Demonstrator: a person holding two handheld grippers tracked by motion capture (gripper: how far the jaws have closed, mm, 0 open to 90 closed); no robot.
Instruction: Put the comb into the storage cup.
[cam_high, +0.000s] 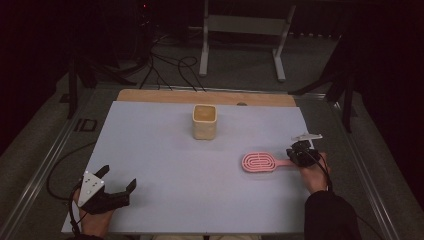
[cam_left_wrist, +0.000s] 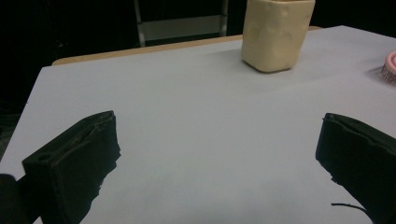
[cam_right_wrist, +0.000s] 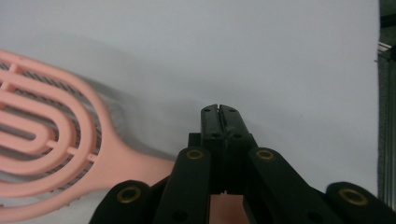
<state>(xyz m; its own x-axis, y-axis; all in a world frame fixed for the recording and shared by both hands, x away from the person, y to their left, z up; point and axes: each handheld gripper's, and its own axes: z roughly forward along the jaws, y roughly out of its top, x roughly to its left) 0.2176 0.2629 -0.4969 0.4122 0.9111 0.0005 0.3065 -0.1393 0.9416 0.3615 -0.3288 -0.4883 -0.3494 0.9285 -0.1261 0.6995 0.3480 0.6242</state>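
A pink hairbrush (cam_high: 259, 162) lies at the right of the white sheet, handle pointing right. My right gripper (cam_high: 294, 154) is at the end of that handle. In the right gripper view its jaws (cam_right_wrist: 219, 109) are pressed together with nothing between the tips. The pink hairbrush (cam_right_wrist: 42, 140) runs in from the left and its handle passes beneath the gripper's links. I cannot tell whether the handle is held. My left gripper (cam_high: 119, 177) rests at the near left corner, jaws wide open and empty (cam_left_wrist: 219, 154). A beige cup (cam_high: 204, 121) stands upright at mid-back.
The beige cup (cam_left_wrist: 276, 32) and an edge of the hairbrush (cam_left_wrist: 390, 67) appear in the left gripper view. The white sheet (cam_high: 165, 150) covers a wooden table whose far strip (cam_high: 205, 96) is bare. Cables and a white stand (cam_high: 240, 30) lie on the floor beyond.
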